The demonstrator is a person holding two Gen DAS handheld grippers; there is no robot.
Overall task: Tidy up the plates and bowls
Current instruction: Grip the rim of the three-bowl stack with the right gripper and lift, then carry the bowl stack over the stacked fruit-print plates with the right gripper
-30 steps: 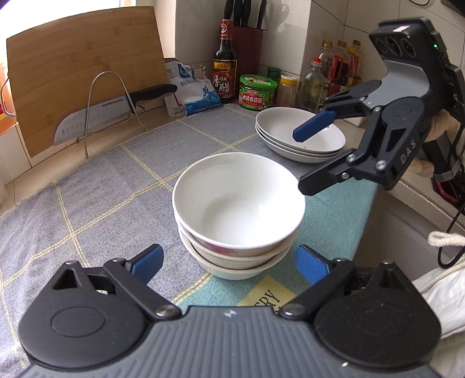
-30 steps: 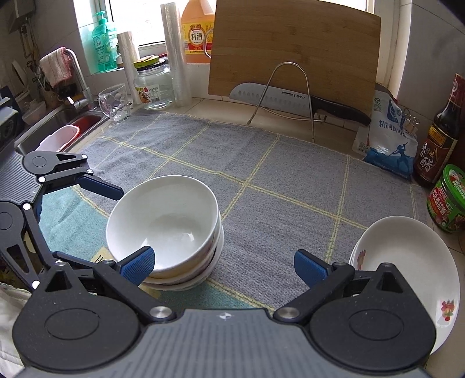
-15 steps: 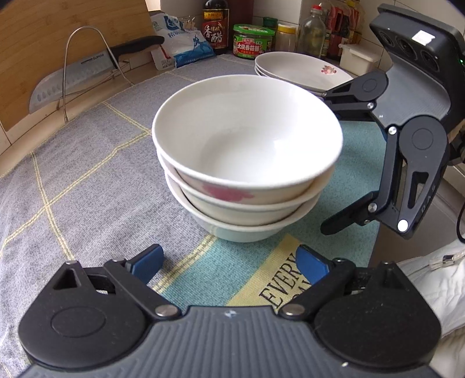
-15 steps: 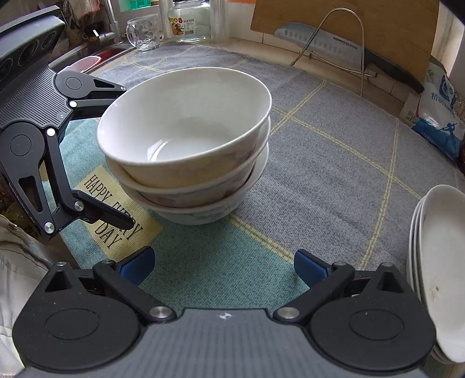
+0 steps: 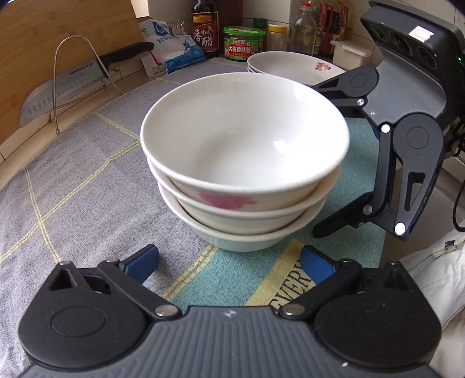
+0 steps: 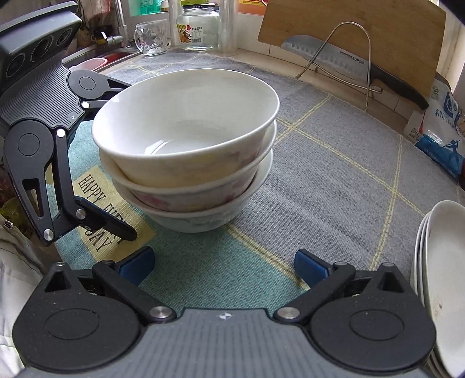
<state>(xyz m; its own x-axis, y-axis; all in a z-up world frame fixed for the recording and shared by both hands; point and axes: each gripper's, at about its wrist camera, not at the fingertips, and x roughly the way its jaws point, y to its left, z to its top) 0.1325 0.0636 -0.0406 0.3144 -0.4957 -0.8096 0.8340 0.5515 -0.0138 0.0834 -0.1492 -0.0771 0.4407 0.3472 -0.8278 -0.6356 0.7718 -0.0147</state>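
Observation:
Three white bowls (image 5: 244, 139) sit nested in one stack (image 6: 186, 136) on a grey and teal checked mat (image 5: 87, 189). My left gripper (image 5: 229, 258) is low in front of the stack, its jaws opening, with only mat between the blue pads. My right gripper (image 6: 223, 261) stands open just short of the stack from the other side, also holding nothing. Each gripper shows in the other's view, its black fingers (image 5: 340, 221) reaching beside the bowls (image 6: 113, 226). A stack of white plates (image 5: 290, 64) rests further back, at the right edge (image 6: 444, 261) of the right wrist view.
A cutting board (image 6: 363, 32) leans on the wall with a knife (image 5: 72, 84) on a wire rack. A sauce bottle (image 5: 205, 27), green jar (image 5: 244, 48) and blue bag (image 5: 177, 46) stand behind. A glass mug (image 6: 151, 37) and sink (image 6: 96, 61) lie left.
Both grippers came down and closer to the bowl stack, which now fills the middle of each view. Over the last half second they hardly moved.

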